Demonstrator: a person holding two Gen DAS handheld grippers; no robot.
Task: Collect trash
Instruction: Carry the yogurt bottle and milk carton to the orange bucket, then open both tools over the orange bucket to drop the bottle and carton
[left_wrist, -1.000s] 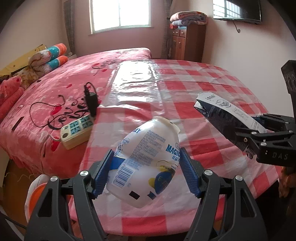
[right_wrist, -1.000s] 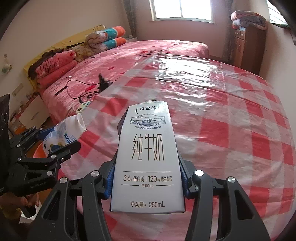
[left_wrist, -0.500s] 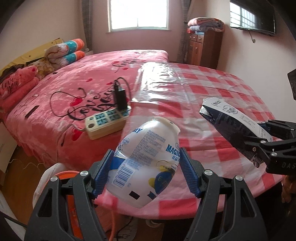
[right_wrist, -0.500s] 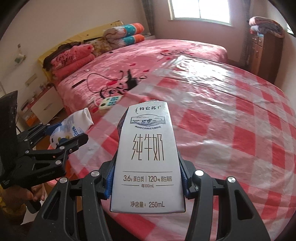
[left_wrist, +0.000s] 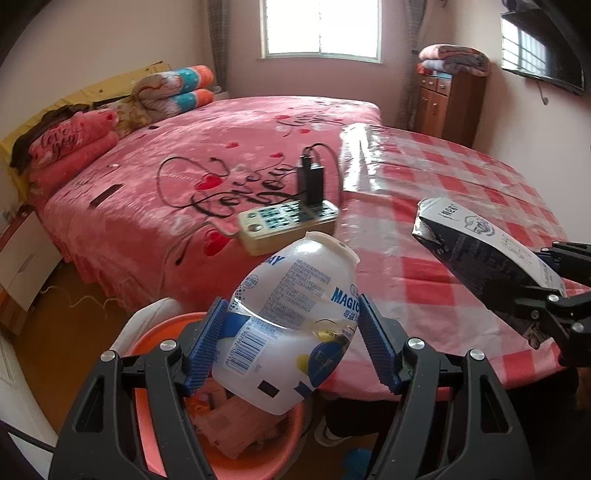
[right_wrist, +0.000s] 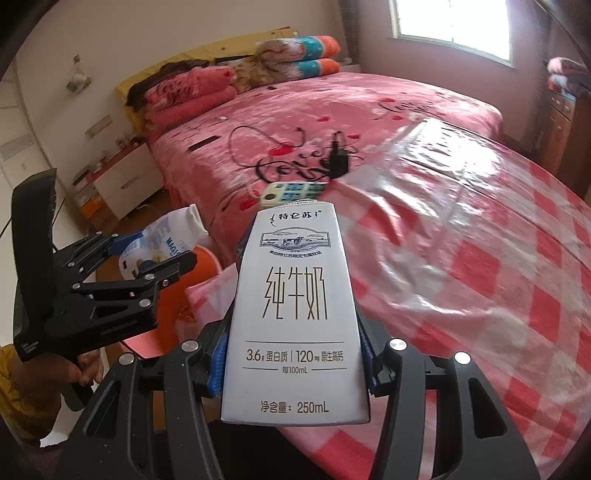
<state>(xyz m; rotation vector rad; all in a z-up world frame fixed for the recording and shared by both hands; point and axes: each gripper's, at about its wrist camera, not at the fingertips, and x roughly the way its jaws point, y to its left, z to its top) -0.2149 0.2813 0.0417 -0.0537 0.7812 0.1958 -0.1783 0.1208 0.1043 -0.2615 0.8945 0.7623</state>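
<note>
the plastic bottle (left_wrist: 291, 325) looks empty and thin-walled, so it should be light and easy to dent; its label film is likely slick, and the wide belly where the pads sit now is the sensible place to hold it. the milk carton (right_wrist: 295, 314) is stiff paperboard, also probably empty and light, with flat sides that suit a squeeze across its lower half.

the left gripper (left_wrist: 291, 343) is clamped part-way closed on the bottle, blue pads pressing both flanks, the bottle tilted with its neck pointing away and to the right of the jaws. directly beneath and behind this gripper sits the orange bin (left_wrist: 155, 332), with scraps already in it. the right gripper (right_wrist: 291, 365) is likewise closed on the carton, pads against its two narrow sides, carton standing up between the fingers. ahead of it and to its right lies the checked worktop (right_wrist: 498, 277); the bin (right_wrist: 207, 258) shows to its left, beyond the bottle. both pieces seem near their drop point.
</note>
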